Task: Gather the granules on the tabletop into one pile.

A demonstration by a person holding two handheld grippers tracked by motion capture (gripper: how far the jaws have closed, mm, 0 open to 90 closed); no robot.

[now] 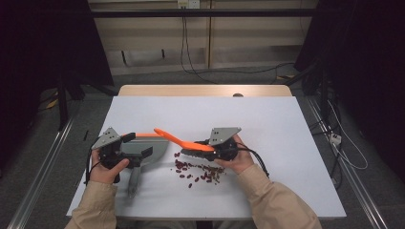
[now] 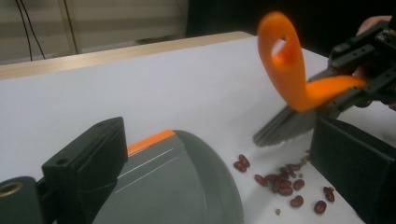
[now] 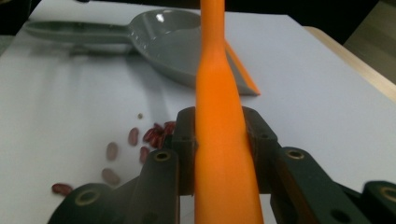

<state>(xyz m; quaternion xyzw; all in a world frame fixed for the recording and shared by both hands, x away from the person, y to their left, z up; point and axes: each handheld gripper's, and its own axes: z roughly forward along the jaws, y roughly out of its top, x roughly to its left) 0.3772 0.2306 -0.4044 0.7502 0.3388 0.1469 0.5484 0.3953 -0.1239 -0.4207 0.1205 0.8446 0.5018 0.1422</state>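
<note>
A grey dustpan [image 1: 153, 145] [image 2: 187, 186] [image 3: 173, 37] with an orange front lip lies flat on the white table, its handle pointing toward the person. My left gripper [image 1: 137, 144] [image 2: 217, 135] reaches over its rear part, open, with the jaws wide apart. One jaw is beside the pan and the other stands clear of it. My right gripper [image 1: 205, 145] [image 3: 219, 126] is shut on the orange handle of a brush [image 1: 179, 139] [image 2: 289, 70]. The brush's grey bristles [image 2: 289, 123] sit just above the table, right of the pan. Several dark red beans [image 1: 198, 172] [image 2: 285, 182] [image 3: 149, 137] lie scattered beneath the brush.
The white tabletop [image 1: 267, 114] has open room at the back and right. Its wooden far edge [image 1: 205, 90] shows behind. Metal rails and cables [image 1: 334, 138] run along the floor on both sides.
</note>
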